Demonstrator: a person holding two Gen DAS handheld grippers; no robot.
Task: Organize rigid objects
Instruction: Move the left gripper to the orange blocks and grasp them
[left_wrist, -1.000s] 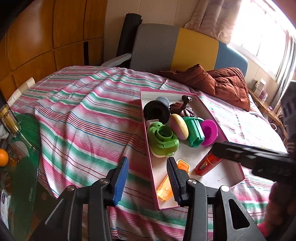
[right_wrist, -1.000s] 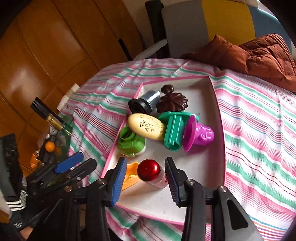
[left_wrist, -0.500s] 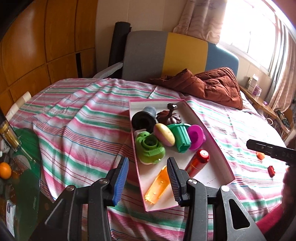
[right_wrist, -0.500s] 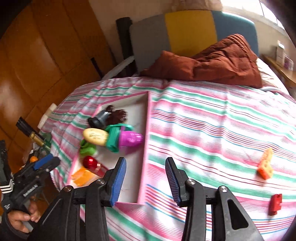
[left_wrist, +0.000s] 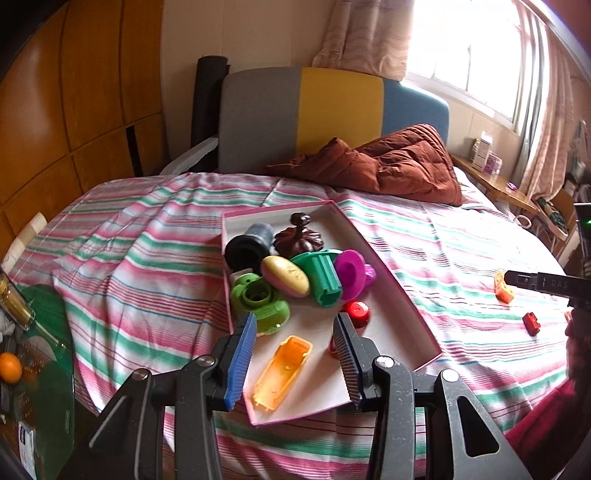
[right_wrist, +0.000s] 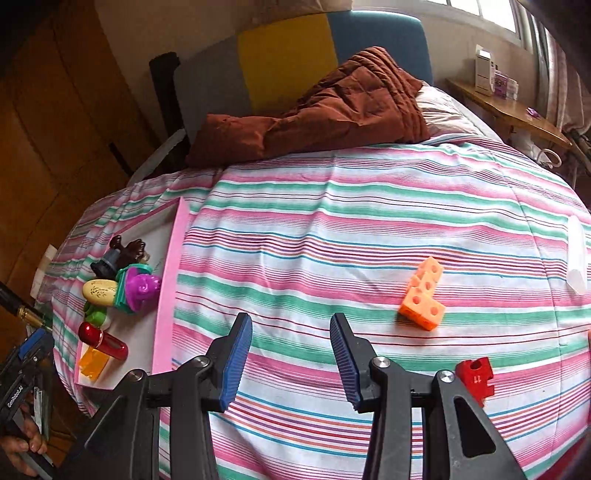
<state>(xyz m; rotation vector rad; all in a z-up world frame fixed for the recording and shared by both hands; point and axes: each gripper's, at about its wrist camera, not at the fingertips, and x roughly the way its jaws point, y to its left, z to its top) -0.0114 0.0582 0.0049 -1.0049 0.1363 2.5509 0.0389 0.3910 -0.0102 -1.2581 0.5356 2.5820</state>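
A pink-rimmed tray (left_wrist: 388, 280) lies on the striped bed and holds several toys: a black cylinder (left_wrist: 243, 251), a brown lid (left_wrist: 299, 238), a lime green piece (left_wrist: 258, 301), a red bottle (left_wrist: 356, 312) and an orange translucent shell (left_wrist: 284, 373). My left gripper (left_wrist: 293, 350) hovers open above the tray's near end, holding nothing. In the right wrist view the tray (right_wrist: 166, 295) sits at the left. My right gripper (right_wrist: 291, 354) is open and empty over bare bedspread. An orange holed block (right_wrist: 424, 299) lies ahead to its right, and a red block (right_wrist: 476, 376) beside its right finger.
A brown quilt (left_wrist: 388, 166) is bunched against the grey, yellow and blue headboard (left_wrist: 332, 107). A glass side table (left_wrist: 40, 332) with an orange fruit (left_wrist: 9, 367) stands at the bed's left. A wooden shelf (right_wrist: 517, 110) runs under the window at the right.
My right gripper swung right, from above the red bottle in the tray to over the bedspread near the two loose blocks. My left gripper drew back a little, showing the whole tray.
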